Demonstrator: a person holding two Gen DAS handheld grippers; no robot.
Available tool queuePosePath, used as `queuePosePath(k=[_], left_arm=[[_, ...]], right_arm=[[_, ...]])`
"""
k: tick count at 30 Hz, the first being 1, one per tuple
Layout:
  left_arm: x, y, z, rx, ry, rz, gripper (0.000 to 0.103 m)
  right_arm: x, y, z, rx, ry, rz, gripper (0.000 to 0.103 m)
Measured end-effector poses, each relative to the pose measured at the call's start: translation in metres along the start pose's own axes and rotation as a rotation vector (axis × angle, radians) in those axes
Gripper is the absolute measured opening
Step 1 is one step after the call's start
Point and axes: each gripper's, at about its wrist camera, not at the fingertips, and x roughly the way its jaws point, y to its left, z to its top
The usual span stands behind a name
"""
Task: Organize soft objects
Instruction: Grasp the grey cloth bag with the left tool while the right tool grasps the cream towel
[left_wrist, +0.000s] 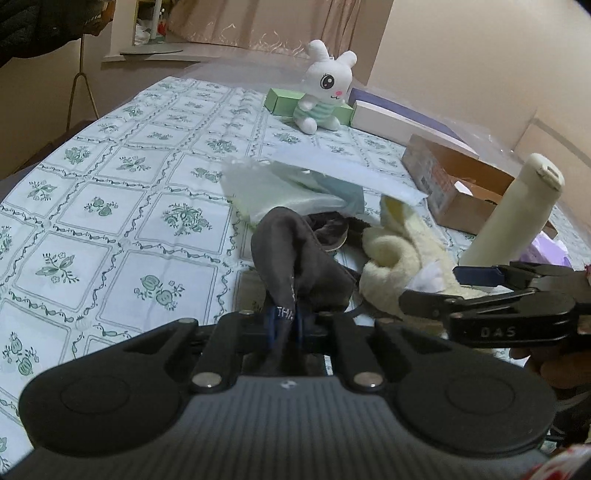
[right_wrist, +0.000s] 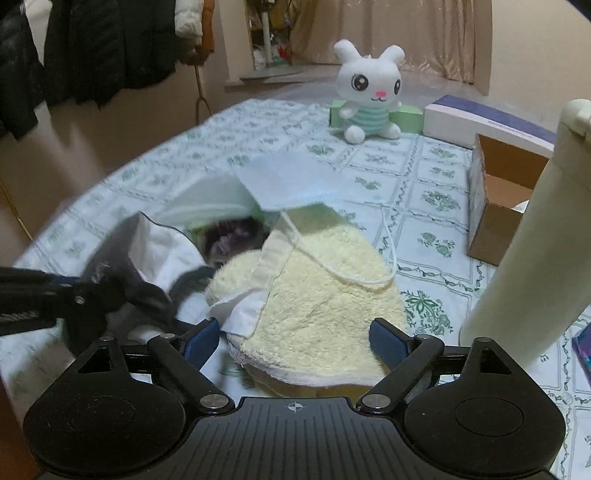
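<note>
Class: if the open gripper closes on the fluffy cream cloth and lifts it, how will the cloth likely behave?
The cream cloth looks soft, so it will probably sag. The face mask overlapping it, loop included, may drag along.

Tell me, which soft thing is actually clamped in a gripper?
The dark grey cloth, pinched by the shut left gripper; the fluffy cream towel lies loose.

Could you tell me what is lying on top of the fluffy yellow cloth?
A white fabric piece and a face mask, its ear loop trailing over the fluffy yellow cloth. What lies beneath the cloth is hidden.
</note>
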Motion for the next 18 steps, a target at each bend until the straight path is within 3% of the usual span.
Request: queuePosePath(k=[2, 4, 5, 6, 8, 18], left_arm=[[0.000, 0.001, -0.001, -0.005, -0.001, 0.002, 0.009], [-0.001, 0.003, -0.002, -0.009, -0.004, 0.002, 0.009], [-0.002, 0.004, -0.002, -0.009, -0.005, 0.005, 0.009], [-0.003, 0.005, -0.002, -0.008, -0.006, 0.008, 0.009], [-0.005, 0.005, -0.002, -0.010, -0.008, 0.010, 0.009], [-0.024, -0.013, -0.005, 0.008, -0.025, -0.020, 0.009]], right_arm=[[0.001, -0.003, -0.003, 0.008, -0.007, -0.024, 0.086], [-0.003, -0.013, -0.003, 0.047, -0.014, -0.018, 0.067], [-0.006, -0.018, -0.003, 0.063, -0.016, -0.024, 0.049], [-0.010, -0.022, -0.002, 0.070, -0.020, -0.026, 0.037], [-0.020, -0.028, 0.000, 0.078, -0.027, -0.017, 0.021], [-0.080, -0.045, -0.014, 0.094, -0.003, 0.058, 0.013]])
